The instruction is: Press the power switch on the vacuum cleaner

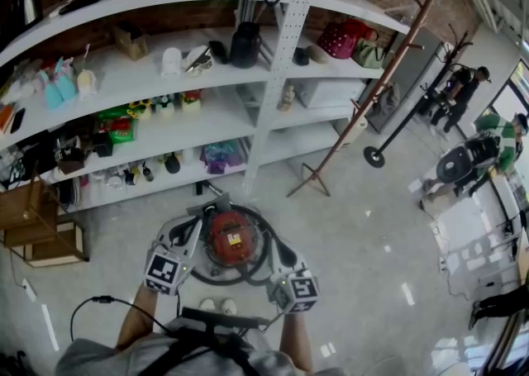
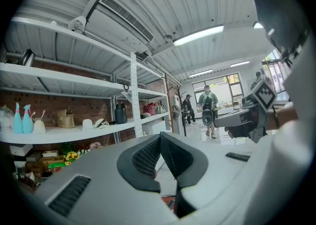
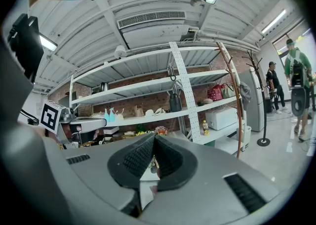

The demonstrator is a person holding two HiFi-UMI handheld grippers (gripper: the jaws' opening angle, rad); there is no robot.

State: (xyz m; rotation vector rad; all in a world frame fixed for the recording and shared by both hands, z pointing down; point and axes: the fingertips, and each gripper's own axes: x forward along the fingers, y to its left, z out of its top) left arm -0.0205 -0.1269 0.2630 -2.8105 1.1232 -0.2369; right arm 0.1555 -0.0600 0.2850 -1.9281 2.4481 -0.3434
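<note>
The vacuum cleaner is a round red canister with a black hose looped around it, standing on the pale floor just in front of me. My left gripper hangs over its left side, the marker cube nearer to me. My right gripper is held at the canister's right front. Both point level toward the shelves. In the left gripper view the left gripper has its black pads pressed together on nothing, with a red sliver of the vacuum below. In the right gripper view the right gripper is likewise shut and empty.
White shelving loaded with bottles, bags and a black jug stands behind the vacuum. A wooden crate sits at the left, and a black cable lies on the floor. A leaning pole stand and people are to the right.
</note>
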